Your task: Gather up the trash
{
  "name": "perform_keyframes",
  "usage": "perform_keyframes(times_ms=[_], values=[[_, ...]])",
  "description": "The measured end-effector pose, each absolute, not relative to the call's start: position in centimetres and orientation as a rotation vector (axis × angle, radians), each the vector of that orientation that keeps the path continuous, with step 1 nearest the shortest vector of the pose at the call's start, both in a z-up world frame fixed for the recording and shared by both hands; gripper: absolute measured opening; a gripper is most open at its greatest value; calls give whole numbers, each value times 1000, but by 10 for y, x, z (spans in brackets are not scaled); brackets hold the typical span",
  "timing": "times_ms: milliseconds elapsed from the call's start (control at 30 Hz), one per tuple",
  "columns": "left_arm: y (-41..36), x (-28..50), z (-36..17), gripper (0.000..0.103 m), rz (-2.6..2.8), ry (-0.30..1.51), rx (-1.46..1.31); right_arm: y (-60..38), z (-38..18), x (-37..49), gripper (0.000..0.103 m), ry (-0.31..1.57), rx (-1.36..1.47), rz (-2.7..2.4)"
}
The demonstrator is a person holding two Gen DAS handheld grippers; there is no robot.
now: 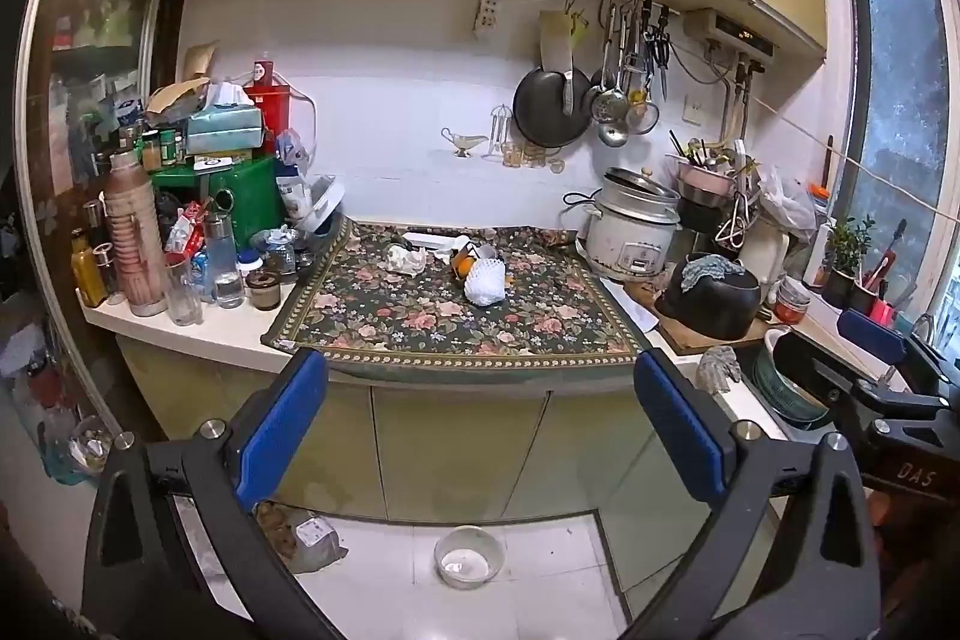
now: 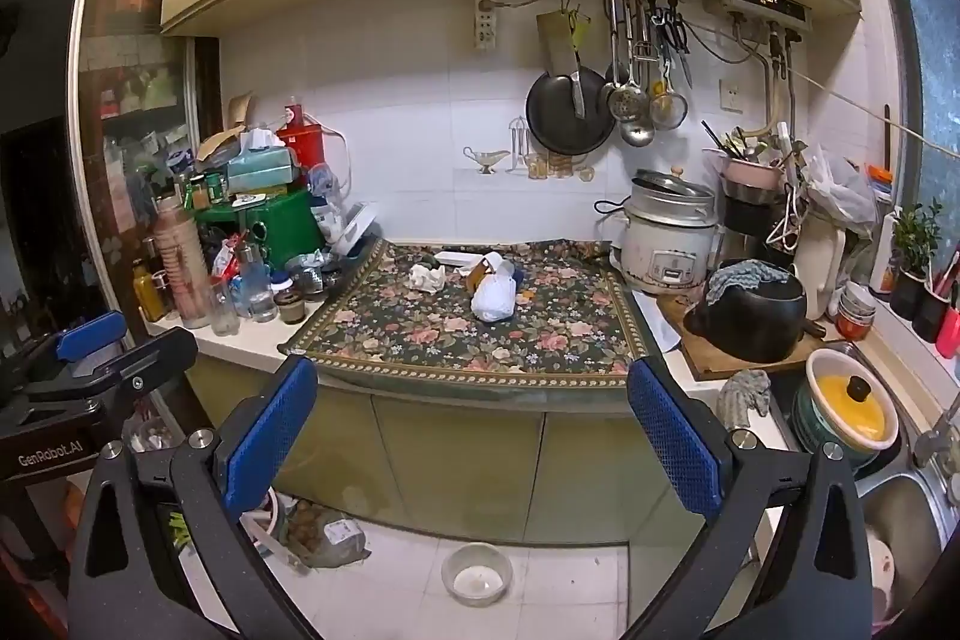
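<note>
Both grippers, left [image 1: 480, 430] & right [image 2: 474, 430], jaws wide, empty (short of floral cloth [image 1: 456, 328] front edge).

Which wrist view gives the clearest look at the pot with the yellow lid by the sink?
The right wrist view. There the pot with the yellow lid shows whole from above, black knob and white rim included. In the left wrist view the right gripper crosses in front of it, leaving only part of its green side; the lid is hidden.
</note>
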State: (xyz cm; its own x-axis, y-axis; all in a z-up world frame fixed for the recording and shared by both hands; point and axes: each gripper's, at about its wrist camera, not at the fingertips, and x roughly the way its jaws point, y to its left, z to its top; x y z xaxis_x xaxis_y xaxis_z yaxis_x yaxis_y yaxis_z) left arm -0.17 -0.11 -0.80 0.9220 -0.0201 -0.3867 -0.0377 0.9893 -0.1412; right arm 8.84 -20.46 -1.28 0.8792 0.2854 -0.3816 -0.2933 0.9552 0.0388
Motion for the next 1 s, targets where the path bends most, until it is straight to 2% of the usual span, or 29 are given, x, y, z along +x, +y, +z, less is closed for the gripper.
perform_keyframes(times_ms=[1000], values=[[3, 7, -18, 102, 3, 437, -139, -201, -24, 93, 103, 460, -4, 309]])
